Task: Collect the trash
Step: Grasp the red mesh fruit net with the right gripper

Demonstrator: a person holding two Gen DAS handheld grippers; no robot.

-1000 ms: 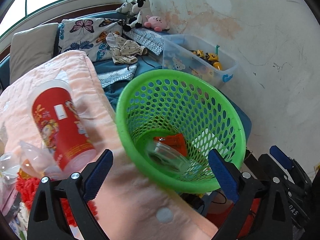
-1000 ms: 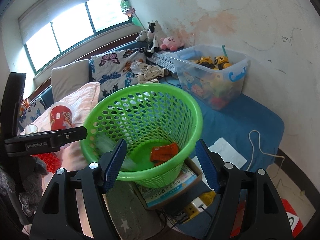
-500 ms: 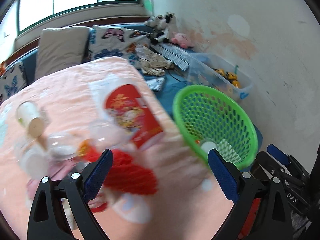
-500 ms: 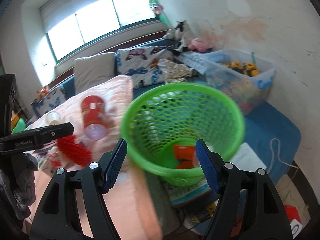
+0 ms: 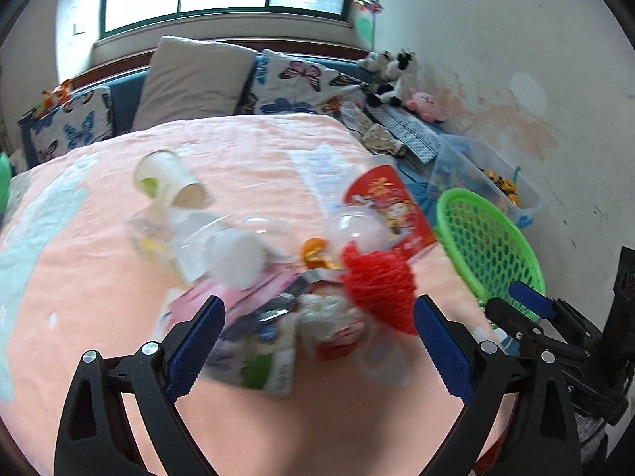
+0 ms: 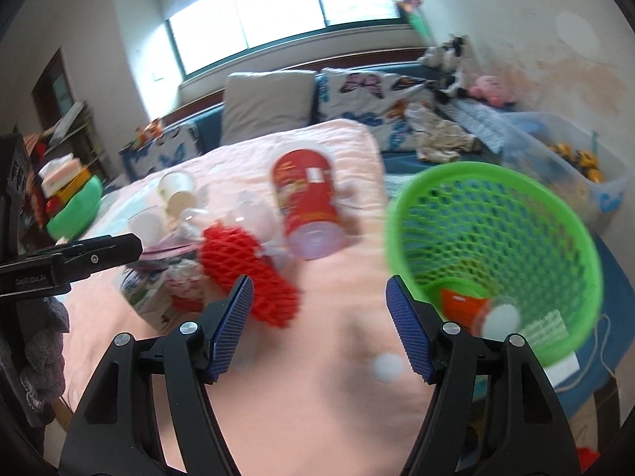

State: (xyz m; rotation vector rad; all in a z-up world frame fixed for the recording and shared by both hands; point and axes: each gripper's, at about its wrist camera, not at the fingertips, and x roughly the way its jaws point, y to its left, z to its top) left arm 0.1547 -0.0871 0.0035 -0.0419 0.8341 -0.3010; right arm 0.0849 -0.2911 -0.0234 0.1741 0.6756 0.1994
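A pile of trash lies on the pink blanket (image 5: 258, 150): a red foam net (image 5: 377, 285) (image 6: 246, 265), a red can (image 5: 389, 206) (image 6: 307, 202), a paper cup (image 5: 170, 182), clear plastic cups (image 5: 234, 254) and flat wrappers (image 5: 258, 357). A green basket (image 6: 496, 246) (image 5: 488, 246) stands at the bed's right edge and holds an orange wrapper (image 6: 462, 305). My left gripper (image 5: 317, 341) is open and empty just before the pile. My right gripper (image 6: 319, 327) is open and empty between the net and the basket.
Pillows (image 5: 194, 75) and butterfly cushions (image 5: 301, 87) line the back under the window. A clear toy bin (image 6: 567, 158) and plush toys (image 5: 397, 75) stand along the right wall. My left gripper's side (image 6: 71, 261) shows at the left of the right wrist view.
Both grippers have swung left, away from the basket and toward the trash pile on the blanket. Both stay open and empty.
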